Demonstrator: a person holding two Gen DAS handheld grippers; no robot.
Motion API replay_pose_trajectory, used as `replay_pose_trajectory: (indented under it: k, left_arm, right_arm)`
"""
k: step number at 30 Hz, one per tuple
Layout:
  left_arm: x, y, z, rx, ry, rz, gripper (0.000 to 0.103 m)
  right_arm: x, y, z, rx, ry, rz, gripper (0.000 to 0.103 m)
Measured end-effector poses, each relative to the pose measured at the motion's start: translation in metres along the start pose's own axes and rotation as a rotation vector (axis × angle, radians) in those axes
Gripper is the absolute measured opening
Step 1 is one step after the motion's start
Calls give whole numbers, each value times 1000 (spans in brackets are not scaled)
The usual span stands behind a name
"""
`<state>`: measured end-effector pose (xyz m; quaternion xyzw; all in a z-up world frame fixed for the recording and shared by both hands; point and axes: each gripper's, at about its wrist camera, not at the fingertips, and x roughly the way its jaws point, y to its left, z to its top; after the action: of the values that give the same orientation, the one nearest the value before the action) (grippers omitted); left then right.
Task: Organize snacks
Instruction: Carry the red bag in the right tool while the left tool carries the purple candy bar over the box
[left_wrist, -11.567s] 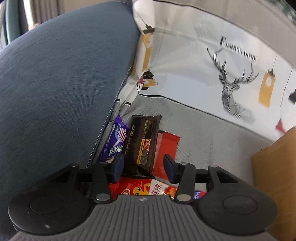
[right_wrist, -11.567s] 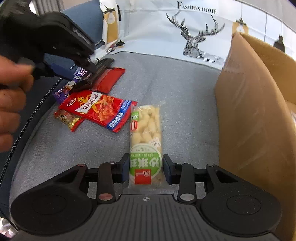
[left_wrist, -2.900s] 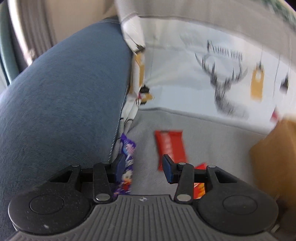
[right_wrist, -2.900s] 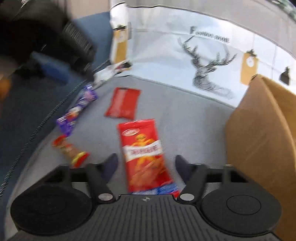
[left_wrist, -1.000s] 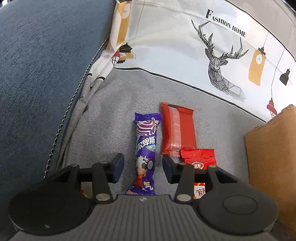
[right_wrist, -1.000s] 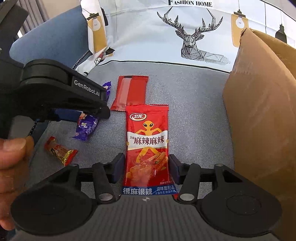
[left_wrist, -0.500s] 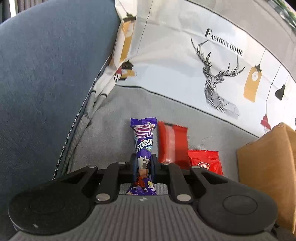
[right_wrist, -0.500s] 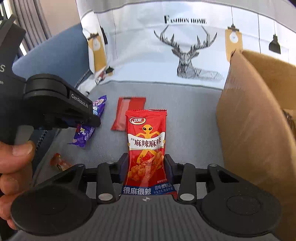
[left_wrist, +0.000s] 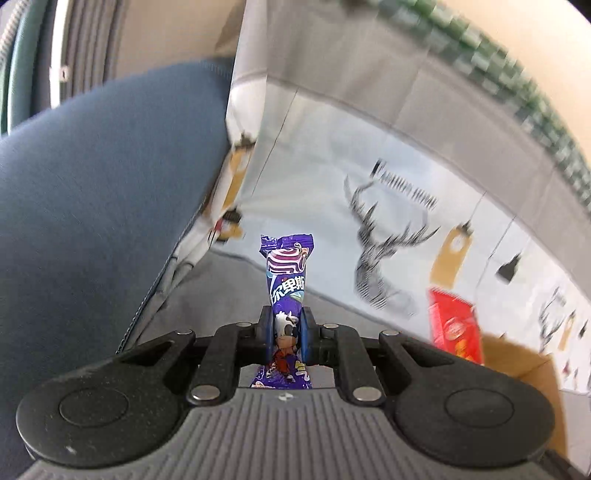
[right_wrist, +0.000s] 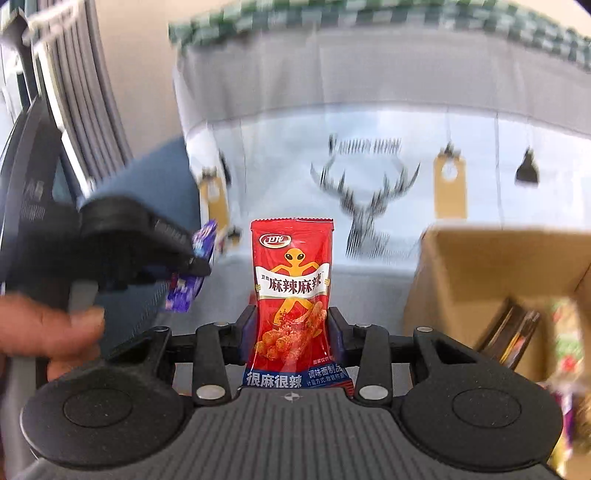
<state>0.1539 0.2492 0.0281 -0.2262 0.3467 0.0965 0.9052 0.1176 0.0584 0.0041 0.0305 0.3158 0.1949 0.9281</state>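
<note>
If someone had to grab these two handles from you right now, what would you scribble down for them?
Left gripper: shut on the purple candy packet, lifted off the sofa.
Right gripper: shut on the red spicy snack bag, also lifted.
Cardboard box: at the right, open, with some snacks already inside.
Done: both packets picked up.
Left: drop both into the box. Whether more snacks lie on the seat cannot be seen.

Open cardboard box (right_wrist: 491, 258) rightward, armrest (left_wrist: 92, 192) left

Before me: a blue sofa arm (left_wrist: 92, 192), a grey seat cushion (left_wrist: 221, 288) and a white deer-print cover (right_wrist: 369, 192); grey curtains (right_wrist: 85, 92) hang left, blurred, in daylight.
</note>
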Motion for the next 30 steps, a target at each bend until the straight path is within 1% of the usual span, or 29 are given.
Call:
replay_pose_trajectory:
  k: [3,5,7,11,14,17,19,20,21,23,26,30]
  left_arm:
    - [-31,-7,-2,-19,-47,-31,14]
    - [-52,-14,-11,-4,-66,-53,14]
    - [-71,-22,-25,16,-72,-75,14]
    - [-103,-40,-64,28,-60,-133,14]
    - [-120,-59,-99,52,-62,-185,14]
    - [-123,-75,-132,65,-42,-242,14]
    - [-119,-82,-144,51,-21,-283,14]
    - [-119,-86,-148,48,-16,-310,14]
    - [-119,-91,-151,57,-23,-333,14]
    - [-121,-102,-154,98,-59,-351,14]
    - [-123,-113,-158,132,-89,-390,14]
    - [-119,-126,-165,142,-77,-434,14]
  right_arm:
    - [-33,-16,19,35,-69,9,41]
    - [-62,-30,26,43,-125,15,41]
    - [-89,-44,29,41,-158,14,41]
    - [-133,-71,22,14,-201,9,41]
    - [-156,-93,4,-12,-225,-12,41]
    - [-173,-116,-23,-6,-244,-41,41]
    - [-180,-129,-39,2,-240,-50,41]
    - [-183,-132,-41,-9,-246,-60,41]
    - [-187,-135,-43,-27,-268,-70,41]
    - [-195,-141,-48,-61,-311,-77,41]
    - [-199,-154,-53,-109,-311,-130,41]
    - [-206,-176,-56,-94,-317,-173,41]
